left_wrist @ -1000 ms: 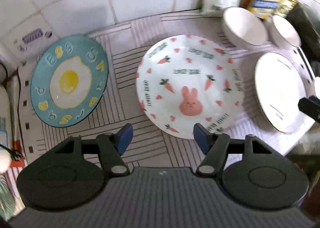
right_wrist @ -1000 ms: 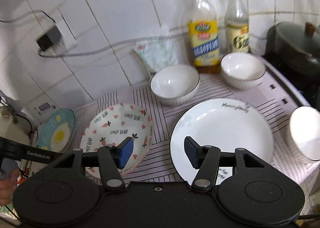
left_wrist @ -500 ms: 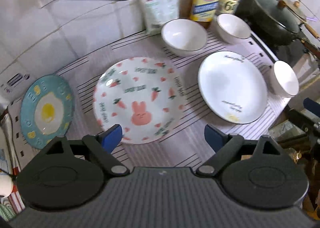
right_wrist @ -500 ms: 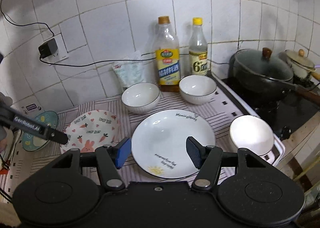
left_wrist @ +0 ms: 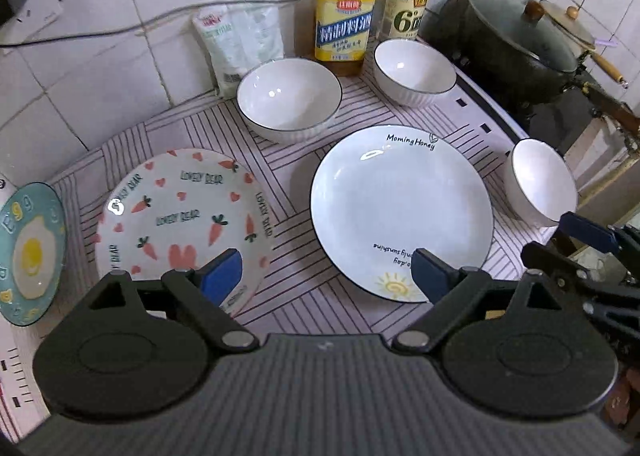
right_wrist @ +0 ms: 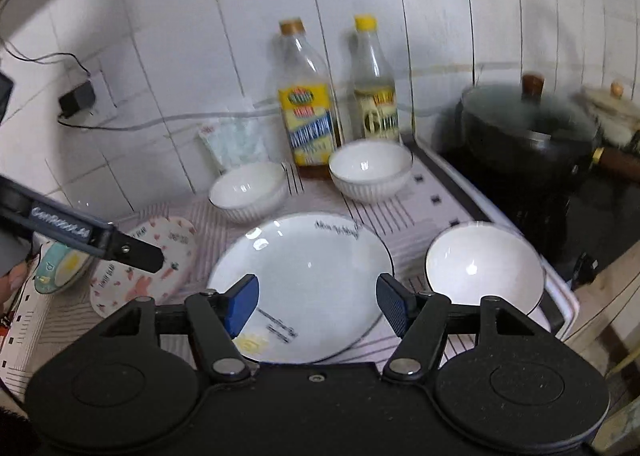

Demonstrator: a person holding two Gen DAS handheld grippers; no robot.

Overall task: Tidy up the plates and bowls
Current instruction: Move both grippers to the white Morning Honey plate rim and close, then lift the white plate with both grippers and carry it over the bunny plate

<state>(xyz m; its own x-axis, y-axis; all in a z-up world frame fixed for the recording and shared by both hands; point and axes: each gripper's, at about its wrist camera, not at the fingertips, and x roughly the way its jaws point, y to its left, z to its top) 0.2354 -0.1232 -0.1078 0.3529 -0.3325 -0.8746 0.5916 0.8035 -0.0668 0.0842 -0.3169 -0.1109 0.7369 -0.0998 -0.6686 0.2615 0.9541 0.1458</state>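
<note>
Blue rubber pads tip both tools, and each pair stands wide apart with nothing held. The left gripper (left_wrist: 326,276) sits low in its frame, its gap over bare striped cloth (left_wrist: 296,272) between two plates. The carrot plate (left_wrist: 182,216) lies to its lower left, its near rim tucked behind the left pad; the white plate (left_wrist: 400,212) lies to its right, centre frame. The right gripper (right_wrist: 318,306) hovers at the white plate's (right_wrist: 308,280) near edge, so that hand seems closer to it. All the dishes are round, with no long axis to line up. Three white bowls sit apart: one in the upper middle (left_wrist: 289,98), one right of it (left_wrist: 414,70), one at the right edge (left_wrist: 540,182). An egg plate (left_wrist: 30,252) lies at far left. White wall tiles, two bottles (left_wrist: 346,4) and a dark lidded pot (left_wrist: 516,40) fill the upper frame
</note>
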